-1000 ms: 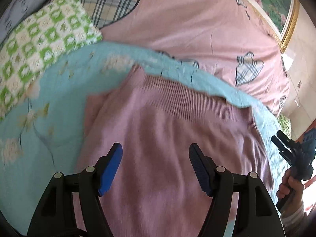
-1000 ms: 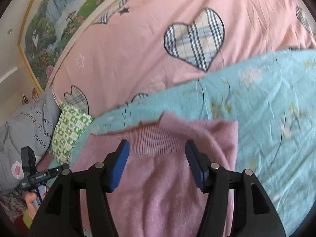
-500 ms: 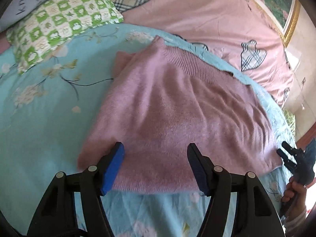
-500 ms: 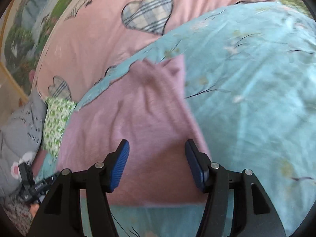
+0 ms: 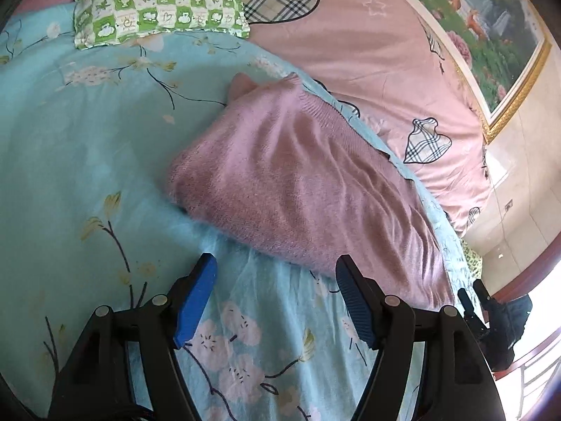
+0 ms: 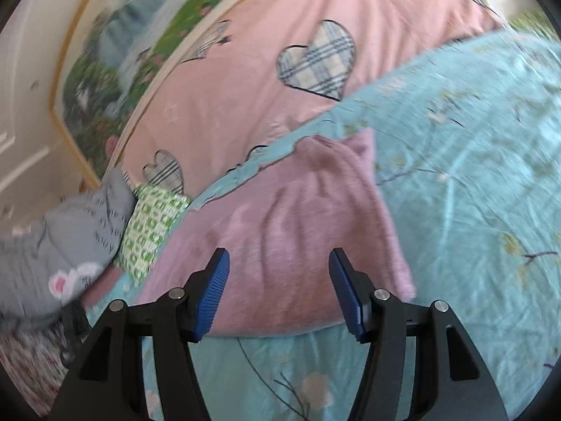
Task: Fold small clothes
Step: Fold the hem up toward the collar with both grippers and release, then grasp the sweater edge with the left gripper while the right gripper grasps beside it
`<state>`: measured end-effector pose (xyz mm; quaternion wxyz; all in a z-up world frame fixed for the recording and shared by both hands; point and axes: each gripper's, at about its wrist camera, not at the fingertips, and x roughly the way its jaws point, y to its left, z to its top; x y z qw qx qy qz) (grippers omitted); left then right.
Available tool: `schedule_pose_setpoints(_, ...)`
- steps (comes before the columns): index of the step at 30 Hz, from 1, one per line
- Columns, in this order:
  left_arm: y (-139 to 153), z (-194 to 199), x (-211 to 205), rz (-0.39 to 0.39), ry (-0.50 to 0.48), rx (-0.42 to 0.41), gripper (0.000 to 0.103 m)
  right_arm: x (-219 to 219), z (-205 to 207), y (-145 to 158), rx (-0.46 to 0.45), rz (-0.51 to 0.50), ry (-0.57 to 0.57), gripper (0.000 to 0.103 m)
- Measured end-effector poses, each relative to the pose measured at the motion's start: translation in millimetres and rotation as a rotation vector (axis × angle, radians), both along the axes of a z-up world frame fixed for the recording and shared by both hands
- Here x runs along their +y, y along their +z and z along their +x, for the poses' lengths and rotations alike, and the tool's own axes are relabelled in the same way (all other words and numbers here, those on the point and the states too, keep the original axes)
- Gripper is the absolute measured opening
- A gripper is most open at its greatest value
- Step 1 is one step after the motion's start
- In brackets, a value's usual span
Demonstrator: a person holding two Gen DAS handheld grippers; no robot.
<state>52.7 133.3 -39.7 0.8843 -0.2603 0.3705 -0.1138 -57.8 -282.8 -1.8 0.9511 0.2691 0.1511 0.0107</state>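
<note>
The grey cushion (image 6: pixel 66 231) at the left edge of the right wrist view carries rows of dark lettering, but the blur makes none of it readable; a pink and white patch shows lower on it. The green checked pillow (image 5: pixel 157 3) has small drawings in its squares and no legible words. No brand or label shows on the pink sweater (image 5: pixel 301 189).

The sweater lies folded on the blue flowered sheet (image 5: pixel 87 147) of the bed, its ribbed hem along the far edge next to the pink quilt (image 5: pixel 368 52) with plaid hearts. A small piece of it sticks out at the far left corner; whether that is a sleeve or collar cannot be told. Its right end runs out of sight behind the left gripper's arm.

The left gripper (image 5: pixel 277 298) hovers over the sheet just short of the sweater's near edge, fingers spread wide and holding nothing. The right gripper (image 6: pixel 278 293) sits above the sweater's near edge, fingers also wide apart and empty. In the left wrist view the right gripper (image 5: pixel 491 319) appears only as a dark shape at the lower right, partly cut off. The framed landscape painting (image 5: pixel 491 35) on the wall is cropped by the lens edge.
</note>
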Motion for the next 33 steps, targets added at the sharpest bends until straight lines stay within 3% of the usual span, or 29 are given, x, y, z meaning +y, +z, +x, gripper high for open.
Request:
schedule_pose_setpoints(7, 1.0, 25.2, -9.5, 0.073, 0.024, 0.077, 0.075, 10.2, 11.7, -5.4, 0.038, -0.008, 0.095, 0.068)
schedule_pose_setpoints(9, 1.5, 34.6, -9.9, 0.064, 0.044, 0.085, 0.079, 11.8, 15.1, -6.5, 0.049, -0.012, 0.109, 0.068)
schedule_pose_setpoints(15, 0.6, 63.4, -3.0, 0.007, 0.12, 0.111, 0.08, 14.4, 19.4, -9.5, 0.068, -0.01, 0.137, 0.068)
schedule_pose_setpoints(23, 1.3, 80.5, -5.1, 0.034, 0.163, 0.105, 0.075, 9.5, 24.4, -15.2, 0.088, 0.036, 0.159, 0.068)
schedule_pose_setpoints(26, 2.4, 82.2, -4.4, 0.046, 0.177, 0.108, 0.066, 10.1, 26.3, -15.5, 0.099, 0.036, 0.16, 0.068)
schedule_pose_setpoints(30, 9.0, 86.2, -7.7, 0.054, 0.154, 0.099, 0.024, 12.2, 29.9, -11.1, 0.136, 0.018, 0.153, 0.068)
schedule_pose_setpoints(33, 25.8, 84.6, -22.0, 0.116, 0.122, 0.057, 0.016, 13.9, 37.1, -6.6, 0.201, 0.018, 0.153, 0.068)
